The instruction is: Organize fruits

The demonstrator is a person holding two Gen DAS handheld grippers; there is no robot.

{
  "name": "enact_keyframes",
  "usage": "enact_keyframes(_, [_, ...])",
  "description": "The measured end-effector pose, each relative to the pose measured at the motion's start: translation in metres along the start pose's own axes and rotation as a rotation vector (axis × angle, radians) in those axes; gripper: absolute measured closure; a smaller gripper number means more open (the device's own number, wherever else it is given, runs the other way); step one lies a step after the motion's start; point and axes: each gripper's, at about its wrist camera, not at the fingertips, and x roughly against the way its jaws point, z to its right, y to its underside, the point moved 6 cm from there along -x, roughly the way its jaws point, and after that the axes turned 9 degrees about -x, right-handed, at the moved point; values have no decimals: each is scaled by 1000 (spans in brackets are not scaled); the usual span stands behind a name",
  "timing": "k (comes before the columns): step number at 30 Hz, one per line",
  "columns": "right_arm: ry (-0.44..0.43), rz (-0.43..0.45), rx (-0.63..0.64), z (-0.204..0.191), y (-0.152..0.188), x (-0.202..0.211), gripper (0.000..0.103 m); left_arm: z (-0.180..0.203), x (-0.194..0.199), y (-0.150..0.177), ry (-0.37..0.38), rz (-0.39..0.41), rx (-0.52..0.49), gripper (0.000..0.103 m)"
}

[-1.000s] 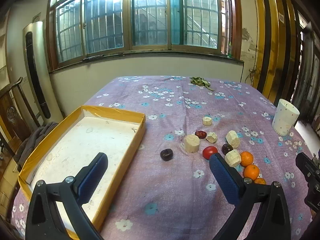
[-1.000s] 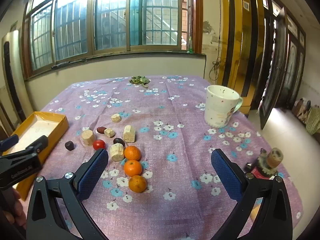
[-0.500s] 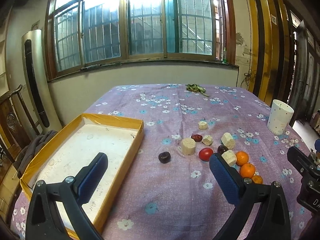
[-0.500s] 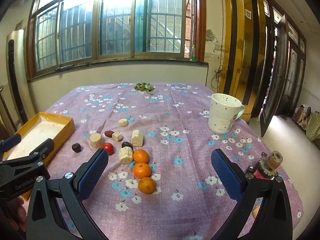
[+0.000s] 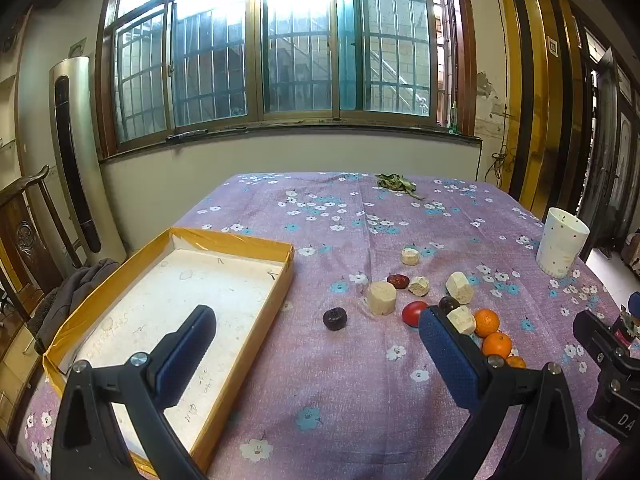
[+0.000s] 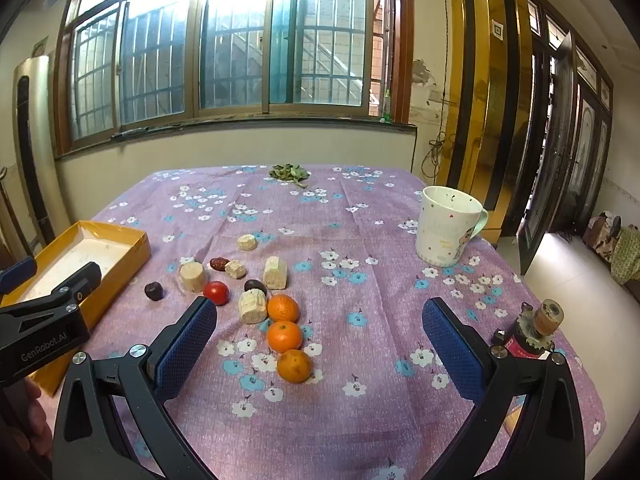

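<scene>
Above bench (image 6: 360, 240), both tools wide: left tool (image 5: 316, 340) over tray (image 5: 224, 240), right tool (image 6: 320, 332) over oranges (image 6: 284, 336).

We see a white ceramic mug with a mint handle (image 6: 447, 232) on the purple flowered tablecloth (image 6: 360, 248), a heap of green leaves (image 6: 289, 171) far behind the mug, a small brown-capped bottle (image 6: 536, 330) near the mug's right

Daylight enters through the window (image 5: 280, 52), glaring at top centre; the table (image 6: 360, 240) is evenly lit; fisheye corners bend and darken.
</scene>
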Motion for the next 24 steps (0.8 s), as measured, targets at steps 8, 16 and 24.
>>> enact_keyframes(8, [1,-10,4,1,4,0,0,2,-1,1,10,-10,4,0])
enact_keyframes(16, [7,-16,4,4,5,0,0,5,-3,2,23,-18,8,0])
enact_keyframes(24, [5,-41,10,6,9,-6,0,8,-8,5,33,-33,2,0])
